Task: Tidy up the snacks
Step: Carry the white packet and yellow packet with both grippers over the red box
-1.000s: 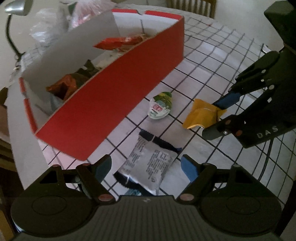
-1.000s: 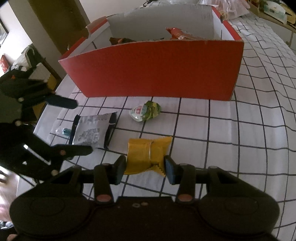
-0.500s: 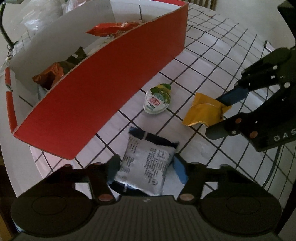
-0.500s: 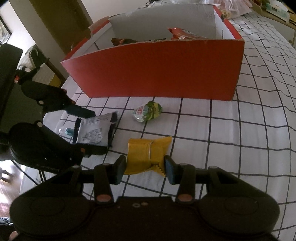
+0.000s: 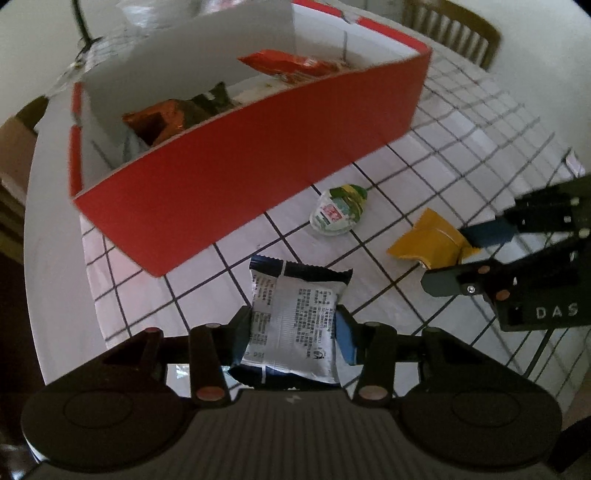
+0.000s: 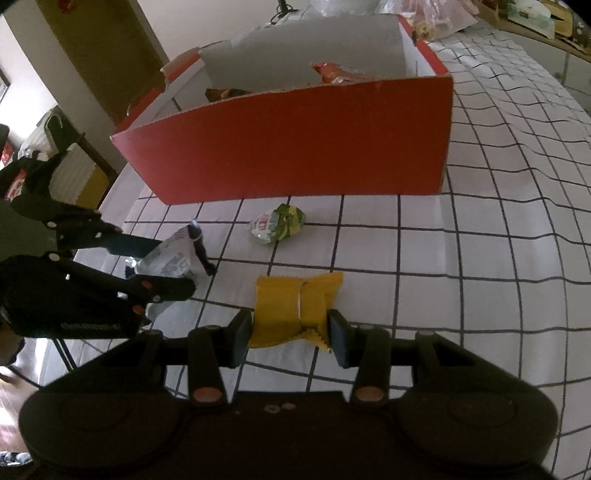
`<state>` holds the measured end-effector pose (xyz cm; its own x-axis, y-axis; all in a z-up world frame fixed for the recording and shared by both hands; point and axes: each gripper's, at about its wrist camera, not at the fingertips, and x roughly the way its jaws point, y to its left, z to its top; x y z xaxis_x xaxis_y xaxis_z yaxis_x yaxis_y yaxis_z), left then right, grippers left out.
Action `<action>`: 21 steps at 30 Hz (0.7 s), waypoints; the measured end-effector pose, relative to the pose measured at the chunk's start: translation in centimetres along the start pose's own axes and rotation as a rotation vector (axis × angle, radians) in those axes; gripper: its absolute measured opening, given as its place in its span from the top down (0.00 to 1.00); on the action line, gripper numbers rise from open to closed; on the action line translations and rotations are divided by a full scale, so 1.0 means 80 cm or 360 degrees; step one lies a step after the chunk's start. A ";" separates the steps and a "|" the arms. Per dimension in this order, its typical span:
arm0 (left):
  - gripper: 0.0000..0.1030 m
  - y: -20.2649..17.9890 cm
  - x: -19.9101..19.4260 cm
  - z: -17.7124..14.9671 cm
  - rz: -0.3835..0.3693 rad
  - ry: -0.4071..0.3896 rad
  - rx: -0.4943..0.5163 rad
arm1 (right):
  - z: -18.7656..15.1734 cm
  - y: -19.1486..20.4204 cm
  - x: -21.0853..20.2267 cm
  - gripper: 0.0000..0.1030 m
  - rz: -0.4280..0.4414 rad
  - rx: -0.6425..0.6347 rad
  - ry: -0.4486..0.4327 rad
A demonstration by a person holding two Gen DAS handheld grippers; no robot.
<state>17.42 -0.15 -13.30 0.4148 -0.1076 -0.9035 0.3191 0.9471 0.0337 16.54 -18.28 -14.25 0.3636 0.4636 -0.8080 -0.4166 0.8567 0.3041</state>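
Observation:
A silver and black snack packet (image 5: 295,317) sits between the fingers of my left gripper (image 5: 293,336). Its jaws are closing and the pads press on the packet's sides. From the right wrist view the packet (image 6: 173,258) looks buckled and tilted up in that left gripper (image 6: 170,266). My right gripper (image 6: 291,334) is shut on a yellow packet (image 6: 295,306), which rests on the checked tablecloth (image 6: 443,258). A green and white packet (image 5: 340,212) lies loose in front of the red box (image 5: 258,177). The box holds an orange-red packet (image 5: 291,66) and a brown one (image 5: 162,122).
The red box (image 6: 295,155) stands behind both grippers, its white inner wall at the back. The table edge (image 5: 48,258) runs close on the left. A wooden chair (image 5: 450,26) stands beyond the far corner. Bags and clutter (image 6: 436,14) lie behind the box.
The left gripper's fingers have come in from wide apart onto the silver packet, and the gripper has rolled. The packet now tilts up. The right gripper and yellow packet have stayed put.

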 end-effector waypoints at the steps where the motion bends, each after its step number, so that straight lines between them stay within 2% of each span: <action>1: 0.55 0.002 -0.004 -0.002 0.0001 -0.0007 -0.0024 | -0.001 -0.001 -0.002 0.58 -0.0004 0.0005 -0.0009; 7: 0.55 0.007 -0.030 -0.010 0.0016 -0.0066 -0.0141 | -0.002 0.004 -0.025 0.58 -0.0031 0.0015 -0.0081; 21: 0.55 0.012 -0.118 -0.012 0.0067 -0.0301 -0.0301 | 0.016 0.034 -0.090 0.58 -0.0061 -0.0071 -0.0288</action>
<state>12.98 2.05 -5.16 0.5818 -0.1044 -0.8066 0.1406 0.9897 -0.0267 13.88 -19.00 -6.95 0.5219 0.4673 -0.7136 -0.4346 0.8655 0.2489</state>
